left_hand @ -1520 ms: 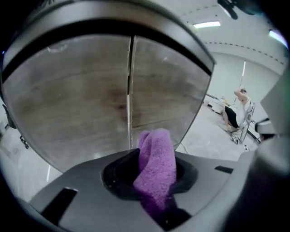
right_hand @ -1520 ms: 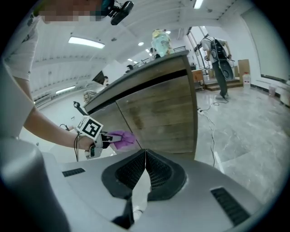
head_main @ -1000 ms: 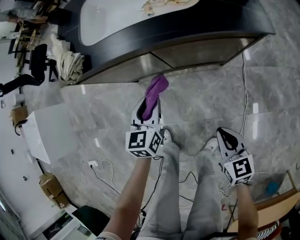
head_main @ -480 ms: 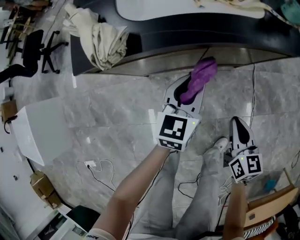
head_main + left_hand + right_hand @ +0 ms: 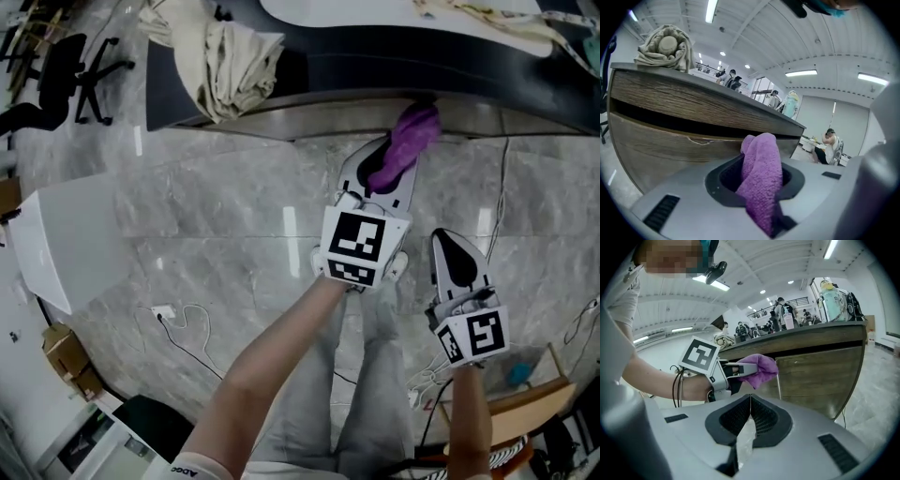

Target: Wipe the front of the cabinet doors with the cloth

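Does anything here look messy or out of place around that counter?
Mildly. A crumpled beige cloth is heaped on the counter's corner, and a loose white cable with its plug trails across the floor beside the person. Otherwise the left hand-held gripper simply holds a purple cloth.

This looks like a big open-plan workspace, probably a lab or office hall rather than a home. Long strip lights [image 5: 711,9] hang from a high ceiling. The floor [image 5: 216,216] is polished grey stone tile with loose cables [image 5: 161,313] trailing over it. An office chair [image 5: 61,80] stands far left and a cardboard box [image 5: 61,352] near left. A long dark-topped counter [image 5: 375,70] with wood-grain cabinet doors [image 5: 815,376] runs along the far side, with several people [image 5: 731,78] beyond it.
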